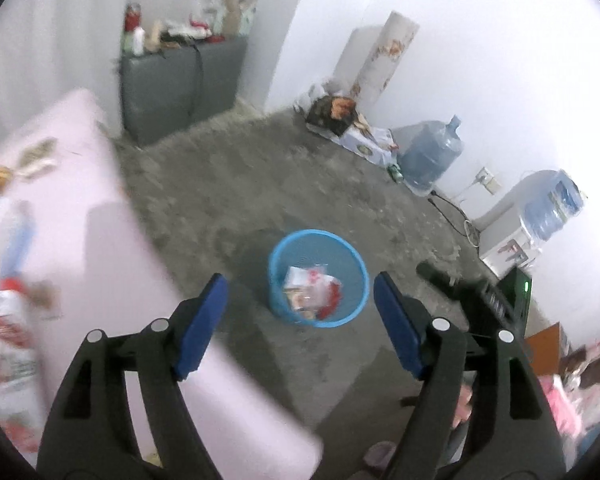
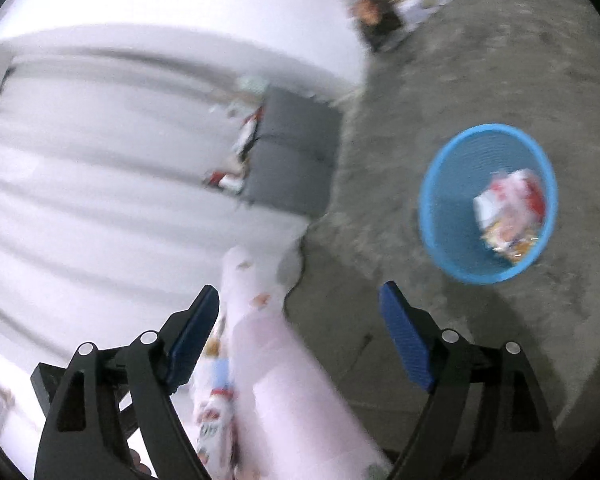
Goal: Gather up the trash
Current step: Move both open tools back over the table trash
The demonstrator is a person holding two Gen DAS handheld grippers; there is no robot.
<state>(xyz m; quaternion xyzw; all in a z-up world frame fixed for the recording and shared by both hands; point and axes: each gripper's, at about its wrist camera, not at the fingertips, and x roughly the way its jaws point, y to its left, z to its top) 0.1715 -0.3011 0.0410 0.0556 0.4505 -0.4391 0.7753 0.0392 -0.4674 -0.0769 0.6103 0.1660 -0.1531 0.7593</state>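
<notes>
Both grippers stand wide open and hold nothing. Ahead of the left gripper [image 1: 300, 300], just beyond its blue pads, a blue mesh wastebasket [image 1: 358, 276] sits on the grey concrete floor [image 1: 228, 184] with crumpled wrappers [image 1: 312, 292] inside; a pink-covered desk [image 1: 80, 208] lies to its left. From the right gripper [image 2: 300, 312], the wastebasket [image 2: 432, 208] sits ahead to the right, wrappers [image 2: 508, 208] inside, with the desk edge [image 2: 284, 380] between its fingers.
</notes>
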